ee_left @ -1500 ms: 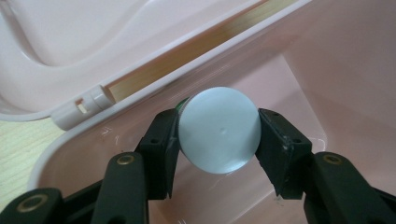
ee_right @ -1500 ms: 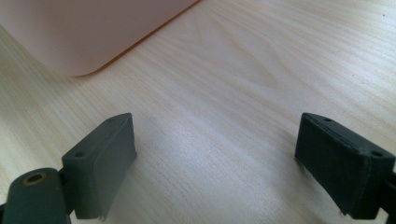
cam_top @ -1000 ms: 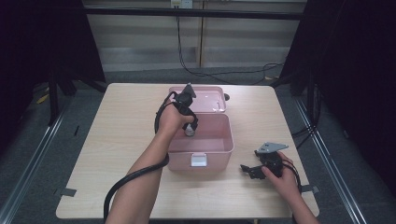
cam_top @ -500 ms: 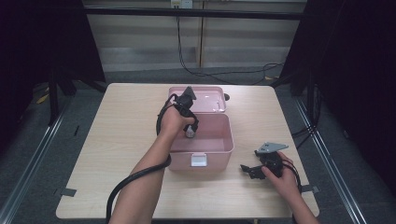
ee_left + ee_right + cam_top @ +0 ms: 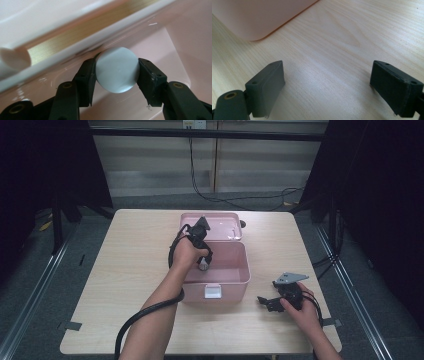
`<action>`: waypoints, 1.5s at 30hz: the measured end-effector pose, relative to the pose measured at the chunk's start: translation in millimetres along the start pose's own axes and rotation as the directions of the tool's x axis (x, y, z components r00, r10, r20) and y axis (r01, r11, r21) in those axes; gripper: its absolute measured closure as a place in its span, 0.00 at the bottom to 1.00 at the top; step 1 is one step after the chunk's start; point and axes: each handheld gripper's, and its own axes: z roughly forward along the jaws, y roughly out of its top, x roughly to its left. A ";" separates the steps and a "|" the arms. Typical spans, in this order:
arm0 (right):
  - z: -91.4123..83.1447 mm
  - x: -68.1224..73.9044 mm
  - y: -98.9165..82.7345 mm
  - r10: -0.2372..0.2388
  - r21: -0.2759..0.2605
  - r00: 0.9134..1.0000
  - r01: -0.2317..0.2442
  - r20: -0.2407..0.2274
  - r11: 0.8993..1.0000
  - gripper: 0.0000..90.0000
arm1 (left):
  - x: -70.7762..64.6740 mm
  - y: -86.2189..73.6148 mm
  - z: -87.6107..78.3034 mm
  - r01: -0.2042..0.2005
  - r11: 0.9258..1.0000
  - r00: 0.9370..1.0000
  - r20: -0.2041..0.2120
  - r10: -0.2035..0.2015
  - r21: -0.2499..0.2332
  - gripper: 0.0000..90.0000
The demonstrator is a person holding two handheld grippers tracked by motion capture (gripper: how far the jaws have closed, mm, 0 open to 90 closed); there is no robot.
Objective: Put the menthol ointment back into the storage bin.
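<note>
Shiny pink box (image 5: 235, 275), pale wood table (image 5: 130, 270)

The box looks like smooth, glossy plastic. Inside it, the round white disc (image 5: 117, 70) looks smooth and matt. Beside the box, the table shows fine wood grain. The black pads (image 5: 267, 87) look dull.

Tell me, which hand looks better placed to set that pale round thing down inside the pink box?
Left, most likely. The left hand-held gripper already clamps the pale round object inside the open pink box. The right hand-held gripper rests open on the table, off to the side.
</note>
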 end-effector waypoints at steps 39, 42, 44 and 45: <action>0.0 0.1 0.0 0.001 0.000 1.000 -0.001 0.000 1.000 0.13 | 3.4 -9.3 17.7 0.007 1.000 1.000 0.010 -0.007 -0.019 0.55; 0.0 0.1 0.0 0.001 0.000 1.000 -0.001 0.000 1.000 0.13 | 3.5 -9.4 17.1 0.002 1.000 1.000 0.005 -0.002 -0.020 0.55; -0.1 0.1 0.0 0.001 0.002 1.000 -0.001 0.002 1.000 0.13 | 4.0 -9.8 17.2 0.006 1.000 1.000 0.007 -0.006 -0.018 0.55; 0.0 0.1 0.0 0.001 0.000 1.000 -0.001 0.000 1.000 0.13 | 4.3 -9.9 17.1 0.008 1.000 1.000 0.010 -0.008 -0.020 0.55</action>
